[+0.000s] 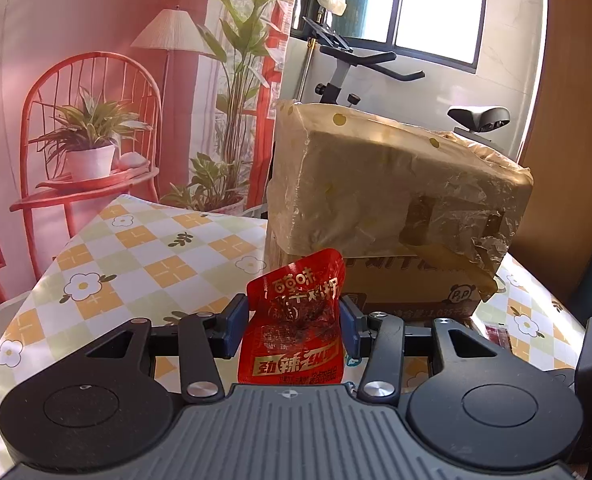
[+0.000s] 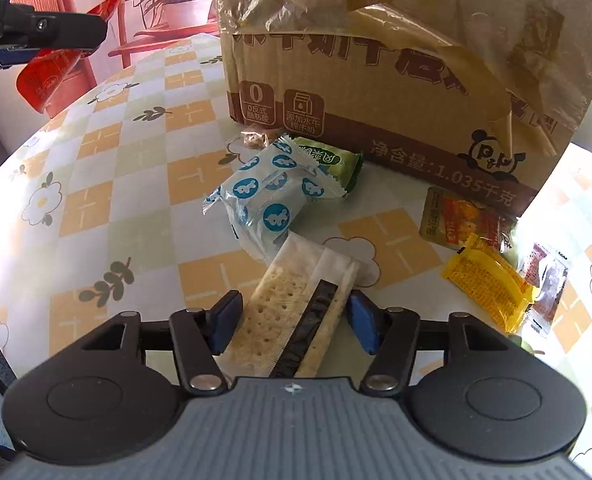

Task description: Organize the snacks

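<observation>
My left gripper (image 1: 293, 322) is shut on a red snack packet (image 1: 293, 320) and holds it upright above the table, in front of the taped cardboard box (image 1: 376, 192). In the right wrist view the left gripper (image 2: 35, 32) shows at top left with the red packet (image 2: 51, 72). My right gripper (image 2: 291, 320) is open around a clear cracker packet (image 2: 283, 312) lying on the table; the pads do not press it. Beyond lie a blue-and-white packet (image 2: 267, 204) and a green packet (image 2: 332, 160).
The cardboard box (image 2: 396, 80) stands at the back of the checked tablecloth (image 2: 115, 200). A gold-and-red packet (image 2: 456, 216), a yellow packet (image 2: 492, 284) and a dark red packet (image 2: 548, 280) lie at the right. An exercise bike (image 1: 376, 68) stands behind.
</observation>
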A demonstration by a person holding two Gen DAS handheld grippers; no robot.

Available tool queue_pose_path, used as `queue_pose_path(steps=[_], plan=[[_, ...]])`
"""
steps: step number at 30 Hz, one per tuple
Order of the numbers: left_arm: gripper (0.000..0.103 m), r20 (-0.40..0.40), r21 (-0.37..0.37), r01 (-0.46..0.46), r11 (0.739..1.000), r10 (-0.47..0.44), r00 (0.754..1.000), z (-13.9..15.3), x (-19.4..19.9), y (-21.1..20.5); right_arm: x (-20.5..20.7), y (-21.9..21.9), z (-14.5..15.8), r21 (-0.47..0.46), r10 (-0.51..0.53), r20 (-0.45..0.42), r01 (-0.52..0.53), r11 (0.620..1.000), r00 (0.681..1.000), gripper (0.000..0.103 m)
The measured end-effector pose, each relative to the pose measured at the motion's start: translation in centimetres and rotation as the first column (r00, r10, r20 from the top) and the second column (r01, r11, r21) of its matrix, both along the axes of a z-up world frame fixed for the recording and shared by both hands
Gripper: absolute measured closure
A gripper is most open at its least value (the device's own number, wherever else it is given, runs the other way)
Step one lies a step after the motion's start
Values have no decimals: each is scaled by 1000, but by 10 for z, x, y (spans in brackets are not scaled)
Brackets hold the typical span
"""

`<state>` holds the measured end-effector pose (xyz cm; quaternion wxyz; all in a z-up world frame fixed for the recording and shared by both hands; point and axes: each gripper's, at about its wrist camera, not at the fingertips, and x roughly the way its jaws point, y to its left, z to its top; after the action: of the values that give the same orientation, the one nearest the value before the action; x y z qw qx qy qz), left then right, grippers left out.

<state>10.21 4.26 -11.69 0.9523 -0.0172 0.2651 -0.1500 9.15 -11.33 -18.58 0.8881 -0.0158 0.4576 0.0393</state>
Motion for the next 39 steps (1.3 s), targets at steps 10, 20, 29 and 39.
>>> queue_pose_path(steps=[10, 20, 29, 39], plan=[[53, 73, 10, 38, 999, -39, 997, 28, 5, -21, -29, -46, 75, 85, -70, 243, 51, 995, 967, 53], [53, 181, -5, 82, 997, -79, 980, 82, 46, -60, 0, -86, 176, 43, -49, 507, 31, 999, 861, 53], [53, 159, 72, 71, 995, -82, 984, 110, 141, -113, 120, -108, 187, -14, 4, 502, 4, 1000, 865, 53], [35, 83, 152, 66, 986, -79, 993, 89, 164, -116, 131, -133, 158, 80, -70, 445, 38, 996, 893, 40]])
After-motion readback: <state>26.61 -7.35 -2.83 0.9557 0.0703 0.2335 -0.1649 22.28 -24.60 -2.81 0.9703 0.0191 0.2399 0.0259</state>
